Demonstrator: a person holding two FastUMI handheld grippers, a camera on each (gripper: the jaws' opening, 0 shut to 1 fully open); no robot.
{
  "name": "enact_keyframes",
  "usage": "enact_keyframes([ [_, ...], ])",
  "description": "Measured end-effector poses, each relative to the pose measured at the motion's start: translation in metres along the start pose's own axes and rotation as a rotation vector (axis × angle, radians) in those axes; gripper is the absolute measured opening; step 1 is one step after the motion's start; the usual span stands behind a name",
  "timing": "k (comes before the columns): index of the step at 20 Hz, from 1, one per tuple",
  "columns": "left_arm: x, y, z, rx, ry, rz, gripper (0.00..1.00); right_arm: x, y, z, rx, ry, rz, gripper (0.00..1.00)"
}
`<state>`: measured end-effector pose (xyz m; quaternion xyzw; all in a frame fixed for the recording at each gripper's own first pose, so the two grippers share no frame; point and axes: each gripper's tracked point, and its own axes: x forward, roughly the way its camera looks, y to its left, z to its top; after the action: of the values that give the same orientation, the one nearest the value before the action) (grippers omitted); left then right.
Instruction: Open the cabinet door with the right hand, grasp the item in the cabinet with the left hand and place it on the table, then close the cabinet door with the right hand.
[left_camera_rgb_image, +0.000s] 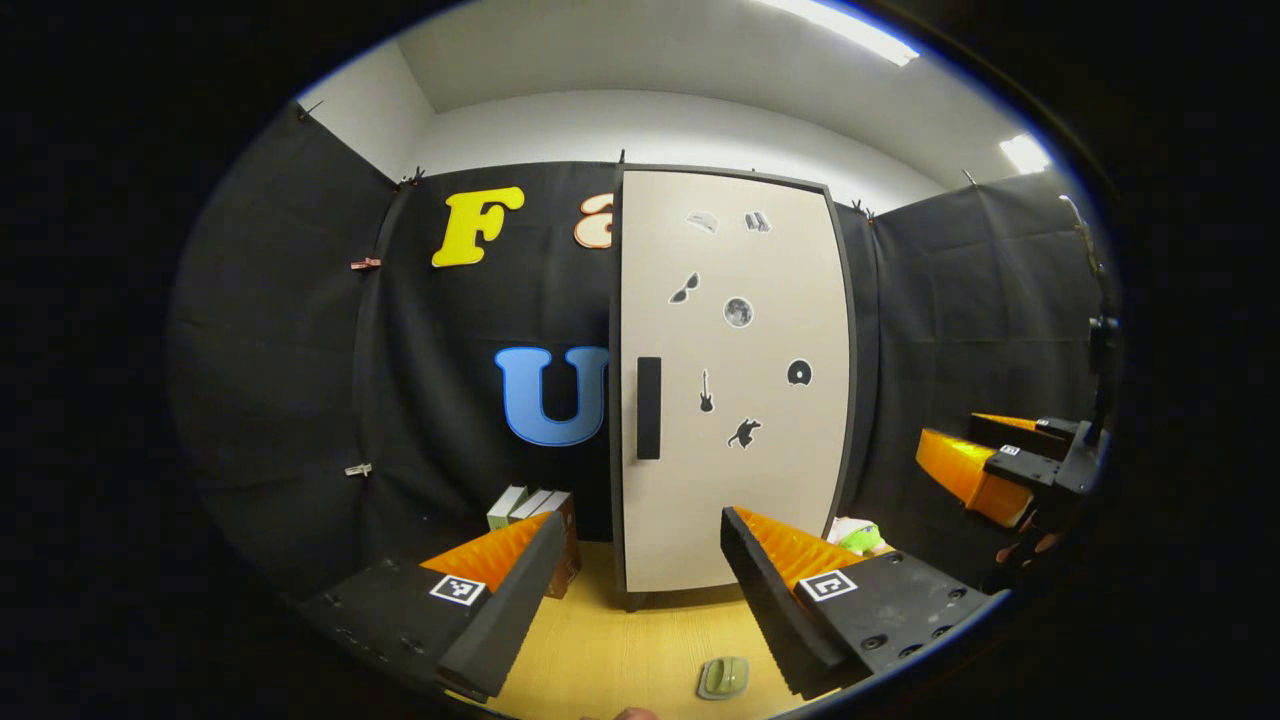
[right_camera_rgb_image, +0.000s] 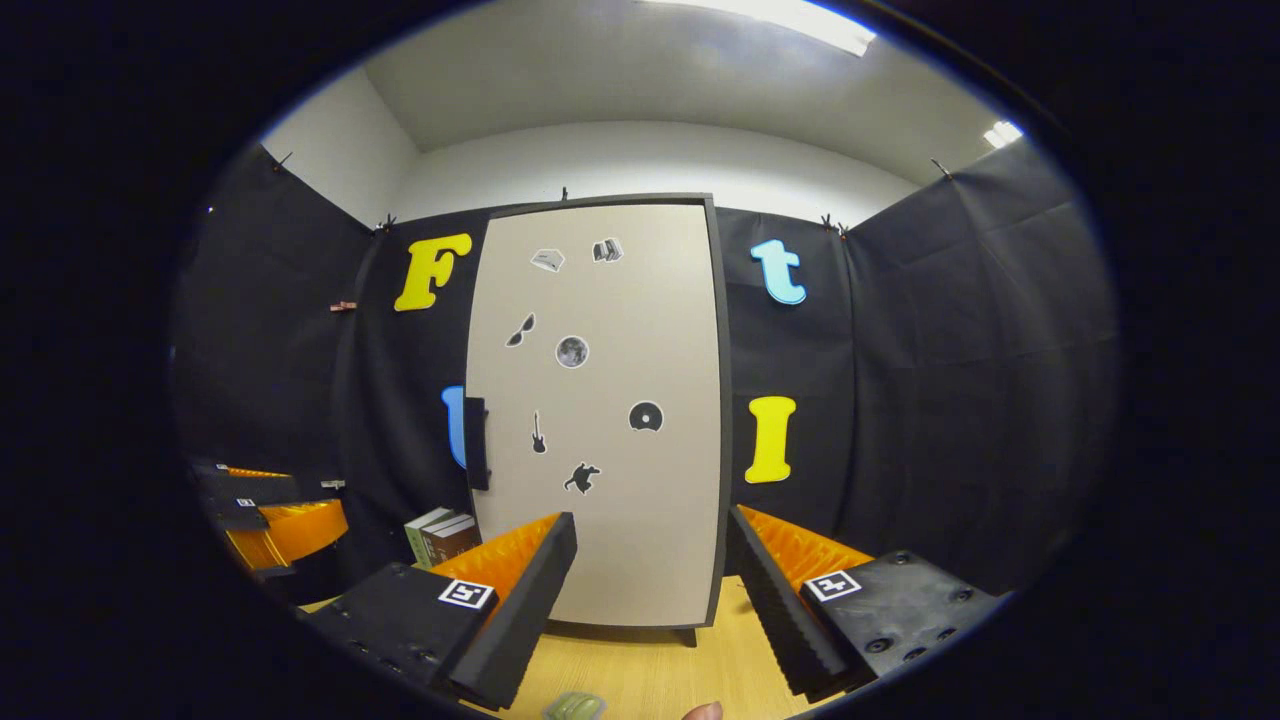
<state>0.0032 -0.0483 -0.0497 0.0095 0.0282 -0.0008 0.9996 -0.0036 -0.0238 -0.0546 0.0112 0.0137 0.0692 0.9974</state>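
Observation:
A tall cabinet stands on the wooden table (left_camera_rgb_image: 610, 650), its beige door (left_camera_rgb_image: 735, 400) shut and dotted with small dark stickers. The black handle (left_camera_rgb_image: 648, 408) runs down the door's left edge. Whatever is inside is hidden behind the door. My left gripper (left_camera_rgb_image: 640, 600) is open in front of the door's lower part, well short of it. My right gripper (right_camera_rgb_image: 650, 600) is also open and empty, facing the door (right_camera_rgb_image: 600, 420), with the handle (right_camera_rgb_image: 477, 443) to its left. That right gripper (left_camera_rgb_image: 985, 465) also shows at the far right of the left gripper view.
A few small boxes (left_camera_rgb_image: 530, 505) stand left of the cabinet. A green and white object (left_camera_rgb_image: 855, 537) lies by its right foot. A small flat green thing (left_camera_rgb_image: 722, 678) rests on the table near me. Black cloth walls close in the booth.

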Motion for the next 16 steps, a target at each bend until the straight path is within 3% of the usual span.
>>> enact_keyframes([
  [9,0.020,-0.022,0.003,-0.043,-0.015,0.003,0.97,0.009,-0.006,-0.012,0.024,-0.008,0.039,0.97],
  [16,0.036,-0.043,0.009,0.010,-0.031,0.000,0.98,0.019,-0.029,-0.015,0.031,-0.021,0.027,0.97],
])
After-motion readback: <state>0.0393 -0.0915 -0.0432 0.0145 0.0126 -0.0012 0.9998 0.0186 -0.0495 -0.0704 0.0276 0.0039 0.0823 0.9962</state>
